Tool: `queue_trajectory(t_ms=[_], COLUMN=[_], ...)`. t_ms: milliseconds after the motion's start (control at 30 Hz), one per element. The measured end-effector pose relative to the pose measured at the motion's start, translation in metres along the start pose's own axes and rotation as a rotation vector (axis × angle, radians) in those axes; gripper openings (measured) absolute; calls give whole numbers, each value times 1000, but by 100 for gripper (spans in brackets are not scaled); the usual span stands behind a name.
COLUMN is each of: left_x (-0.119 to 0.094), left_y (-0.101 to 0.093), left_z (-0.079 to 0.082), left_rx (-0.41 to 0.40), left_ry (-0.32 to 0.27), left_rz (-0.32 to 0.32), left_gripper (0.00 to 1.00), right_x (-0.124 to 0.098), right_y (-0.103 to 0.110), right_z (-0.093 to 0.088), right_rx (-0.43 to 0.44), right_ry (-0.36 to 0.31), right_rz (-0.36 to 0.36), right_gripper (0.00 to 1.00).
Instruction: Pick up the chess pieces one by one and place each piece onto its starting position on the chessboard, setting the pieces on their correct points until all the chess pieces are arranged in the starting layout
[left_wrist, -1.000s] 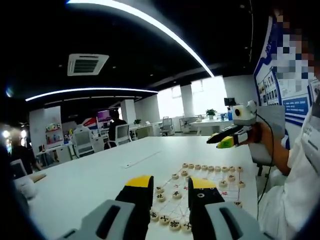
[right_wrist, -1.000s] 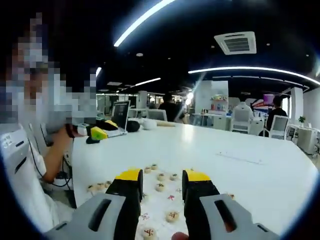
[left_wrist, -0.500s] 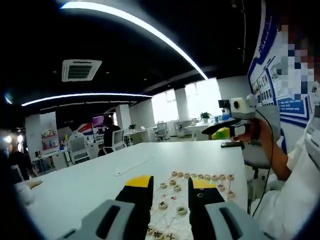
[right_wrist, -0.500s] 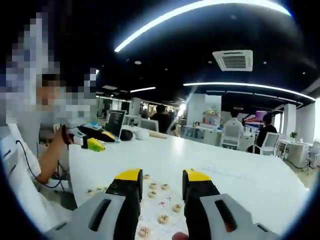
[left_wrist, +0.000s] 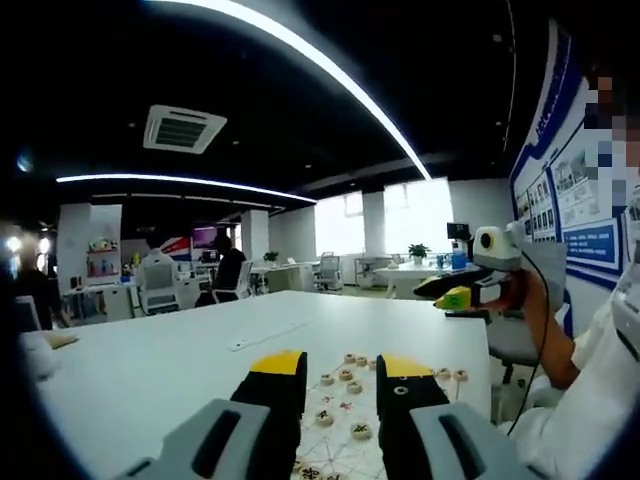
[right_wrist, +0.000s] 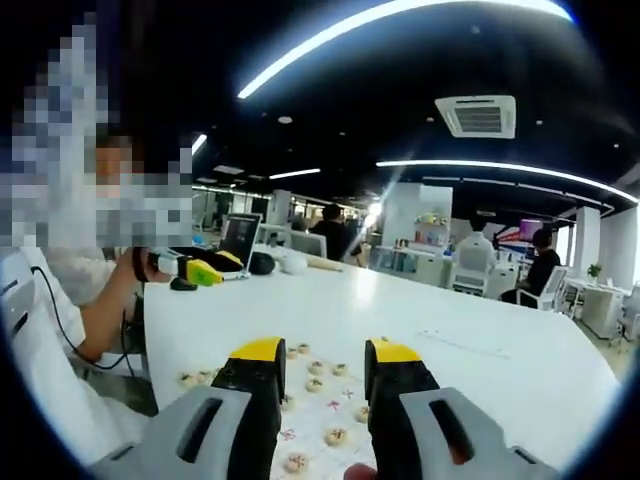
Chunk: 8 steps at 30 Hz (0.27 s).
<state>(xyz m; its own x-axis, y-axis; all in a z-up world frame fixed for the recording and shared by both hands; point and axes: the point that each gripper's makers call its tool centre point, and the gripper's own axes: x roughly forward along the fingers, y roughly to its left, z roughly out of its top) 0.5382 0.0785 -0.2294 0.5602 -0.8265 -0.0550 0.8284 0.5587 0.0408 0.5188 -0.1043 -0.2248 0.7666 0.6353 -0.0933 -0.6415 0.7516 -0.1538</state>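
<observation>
Hovering high over the white surface (left_wrist: 150, 350), the left gripper (left_wrist: 343, 375) and right gripper (right_wrist: 322, 365) hold jaws apart and empty, apparently choosing among chess pieces (left_wrist: 340, 375) on the near chessboard (right_wrist: 320, 425).

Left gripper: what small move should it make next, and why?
Probably lower the left gripper toward the chessboard. Its jaws stand open and empty, held above the white table, while round chess pieces lie on the board just ahead. The right gripper is also open, holding nothing.
</observation>
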Motion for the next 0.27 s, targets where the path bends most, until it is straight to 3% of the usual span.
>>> queue_trajectory(t_ms=[267], left_x=[3], left_y=[1], left_z=[-2], left_rx=[-15], left_ry=[2], left_rz=[4], left_gripper=[29], right_x=[2], right_y=[0], right_z=[-3], right_rx=[-18], right_ry=[10], right_rz=[-4], right_gripper=[33])
